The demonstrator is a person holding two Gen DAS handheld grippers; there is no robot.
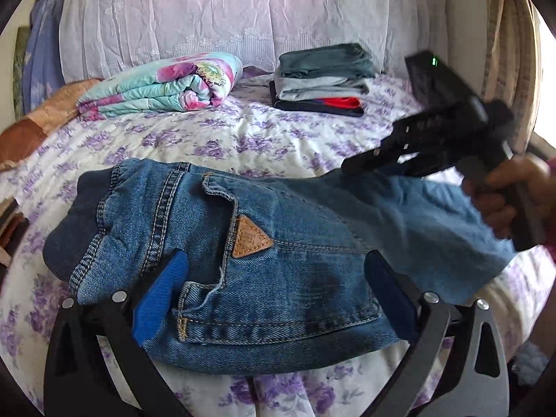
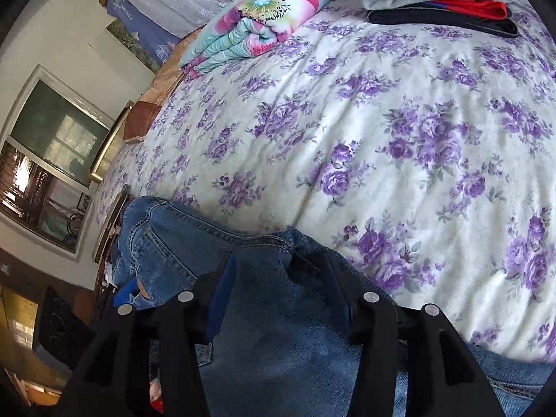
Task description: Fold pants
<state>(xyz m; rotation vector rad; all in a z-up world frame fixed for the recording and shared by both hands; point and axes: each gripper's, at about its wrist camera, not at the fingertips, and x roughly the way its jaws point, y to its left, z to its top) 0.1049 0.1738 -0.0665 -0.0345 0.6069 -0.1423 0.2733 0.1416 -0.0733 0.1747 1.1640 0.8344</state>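
Blue denim pants (image 1: 264, 250) lie on the floral bedsheet (image 1: 243, 139), waistband to the left, a leather triangle patch on the pocket. My left gripper (image 1: 274, 292) is open, its blue-padded fingers (image 1: 163, 295) straddling the near folded edge of the pants. My right gripper (image 1: 351, 166) shows at the right, a hand on its handle, holding the leg end lifted off the bed. In the right wrist view, denim (image 2: 278, 312) fills the gap between the right gripper's (image 2: 278, 264) fingers and hides its pads.
A rolled floral quilt (image 1: 163, 87) lies at the back left. A stack of folded clothes (image 1: 323, 80) sits at the back right. A lace-covered headboard (image 1: 226, 17) stands behind. A window (image 2: 52, 160) shows beyond the bed's left edge.
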